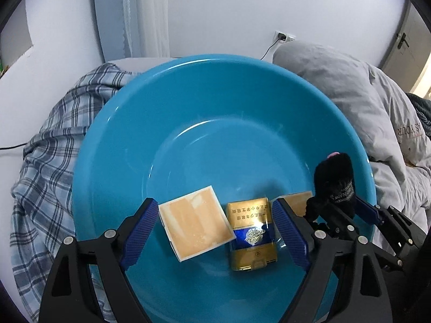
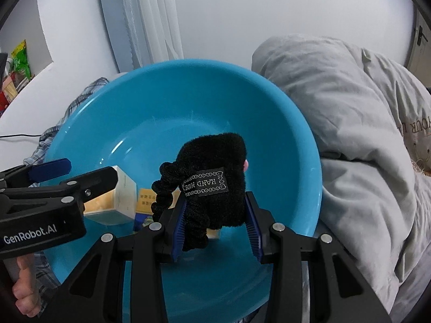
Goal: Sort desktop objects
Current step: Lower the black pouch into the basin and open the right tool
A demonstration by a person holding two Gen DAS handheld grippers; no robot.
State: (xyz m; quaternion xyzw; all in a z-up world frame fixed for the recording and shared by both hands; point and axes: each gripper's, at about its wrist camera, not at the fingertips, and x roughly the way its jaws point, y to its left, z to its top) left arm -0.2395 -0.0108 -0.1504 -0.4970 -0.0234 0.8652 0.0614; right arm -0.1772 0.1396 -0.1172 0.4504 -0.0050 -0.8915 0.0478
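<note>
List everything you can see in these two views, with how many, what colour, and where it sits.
basin: one, blue, on the bed
peach card packet: one, peach with white edge, lying in the basin, left of the gold box
gold box: one, gold with a blue band, flat on the basin floor
second peach packet: one, peach, partly hidden behind the left gripper's finger
black fuzzy hair tie: one, black with a "hand made" label, held over the basin
plaid cloth: one, blue and white, left of the basin
grey duvet: one, grey, right of the basin
left gripper: one, black with blue pads, jaws wide over the packets
right gripper: one, black with blue pads, jaws clamped on the hair tie
hand: one, lower left, holding the left gripper's handle
</note>
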